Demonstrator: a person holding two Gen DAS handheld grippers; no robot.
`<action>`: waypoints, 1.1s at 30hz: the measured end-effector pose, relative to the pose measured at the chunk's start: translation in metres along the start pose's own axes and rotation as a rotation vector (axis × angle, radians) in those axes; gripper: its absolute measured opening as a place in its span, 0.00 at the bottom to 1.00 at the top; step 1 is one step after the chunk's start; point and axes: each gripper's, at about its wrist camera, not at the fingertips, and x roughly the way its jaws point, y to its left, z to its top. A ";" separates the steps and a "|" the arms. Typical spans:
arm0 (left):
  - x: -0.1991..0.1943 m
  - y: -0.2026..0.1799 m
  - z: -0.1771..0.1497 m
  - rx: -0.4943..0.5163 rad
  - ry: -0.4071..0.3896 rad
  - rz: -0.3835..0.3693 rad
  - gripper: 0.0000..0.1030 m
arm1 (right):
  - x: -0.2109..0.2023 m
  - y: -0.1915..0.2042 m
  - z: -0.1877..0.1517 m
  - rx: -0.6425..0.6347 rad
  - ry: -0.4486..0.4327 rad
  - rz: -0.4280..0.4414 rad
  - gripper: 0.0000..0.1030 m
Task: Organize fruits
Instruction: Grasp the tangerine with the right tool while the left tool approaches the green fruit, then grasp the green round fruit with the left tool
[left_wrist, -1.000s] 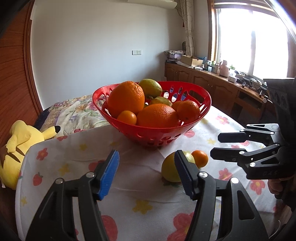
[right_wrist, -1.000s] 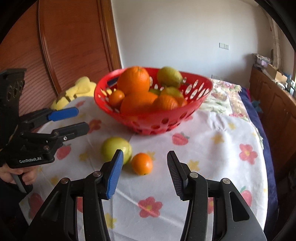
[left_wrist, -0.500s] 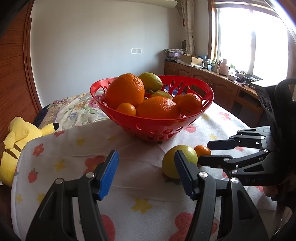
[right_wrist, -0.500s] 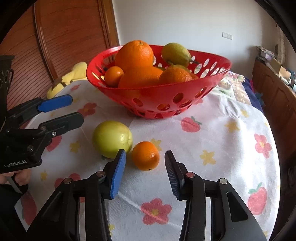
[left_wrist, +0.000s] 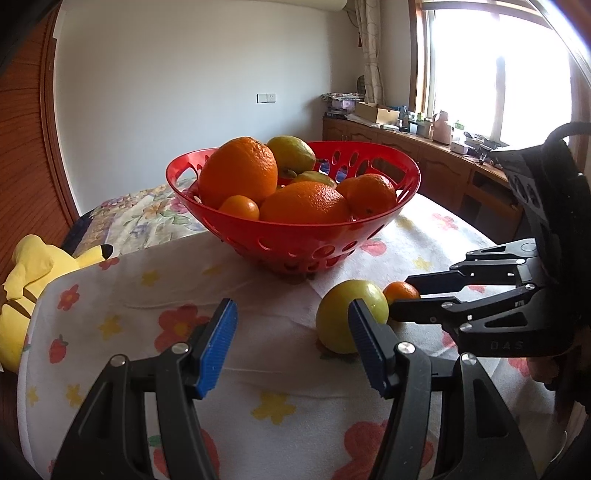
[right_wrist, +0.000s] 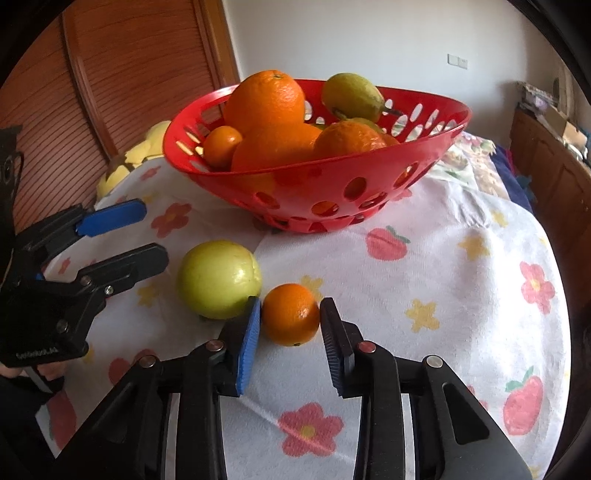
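A red basket (left_wrist: 306, 240) (right_wrist: 436, 122) holds several oranges and green-yellow fruits. On the floral cloth in front of it lie a green apple (left_wrist: 340, 314) (right_wrist: 218, 278) and a small orange (left_wrist: 402, 290) (right_wrist: 290, 314), side by side. My right gripper (right_wrist: 290, 330) is open, its fingers on either side of the small orange, close to it; it shows in the left wrist view (left_wrist: 410, 295). My left gripper (left_wrist: 291, 343) is open and empty, just left of the apple; it shows in the right wrist view (right_wrist: 133, 236).
The round table's floral cloth (left_wrist: 122, 317) (right_wrist: 461, 295) drops off at its edges. A yellow plush toy (left_wrist: 33, 266) lies off the table's left side. A wooden cabinet (left_wrist: 436, 166) with clutter runs under the window. A wooden slatted door (right_wrist: 110, 92) stands behind.
Both grippers have moved forward and lower toward the loose fruit. The right gripper's fingers now straddle the small orange and have narrowed around it. The left gripper stays open.
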 end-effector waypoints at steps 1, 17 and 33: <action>0.001 -0.001 0.000 0.002 0.001 0.000 0.61 | -0.001 0.000 -0.001 -0.001 0.001 0.003 0.31; 0.009 -0.024 0.014 0.059 0.080 -0.061 0.62 | -0.031 -0.016 -0.025 0.044 -0.031 -0.030 0.31; 0.043 -0.036 0.020 0.071 0.195 -0.064 0.62 | -0.056 -0.024 -0.034 0.066 -0.087 -0.010 0.31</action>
